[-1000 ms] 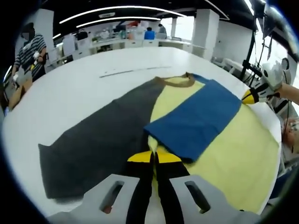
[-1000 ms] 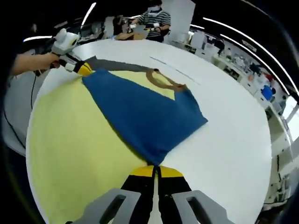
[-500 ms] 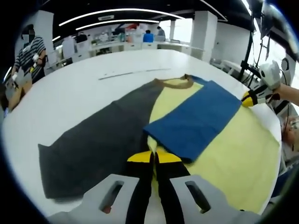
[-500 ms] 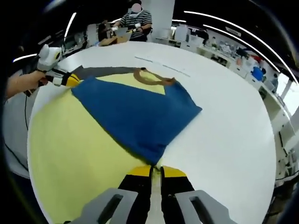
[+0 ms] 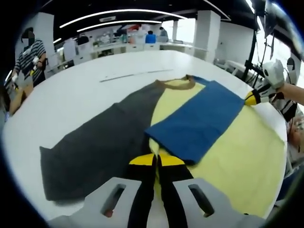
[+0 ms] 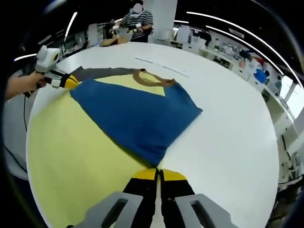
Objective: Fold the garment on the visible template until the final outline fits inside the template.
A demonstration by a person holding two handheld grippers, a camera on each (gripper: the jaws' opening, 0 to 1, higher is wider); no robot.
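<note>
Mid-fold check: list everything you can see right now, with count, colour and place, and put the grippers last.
Garment: one, pale yellow with a blue sleeve folded across it, a dark grey sleeve spread flat to the side, and a brown collar; lying on the table.
Table: one, white, under the garment.
Thin line: one, grey, on the table beyond the collar.
Person: one, striped top, standing past the far table edge.
Desks and shelves: several, white, in the background.
Left gripper: one, black jaws with yellow tips, closed at the near corner of the blue sleeve.
Right gripper: one, same colours, closed at the other corner of the blue sleeve.
</note>
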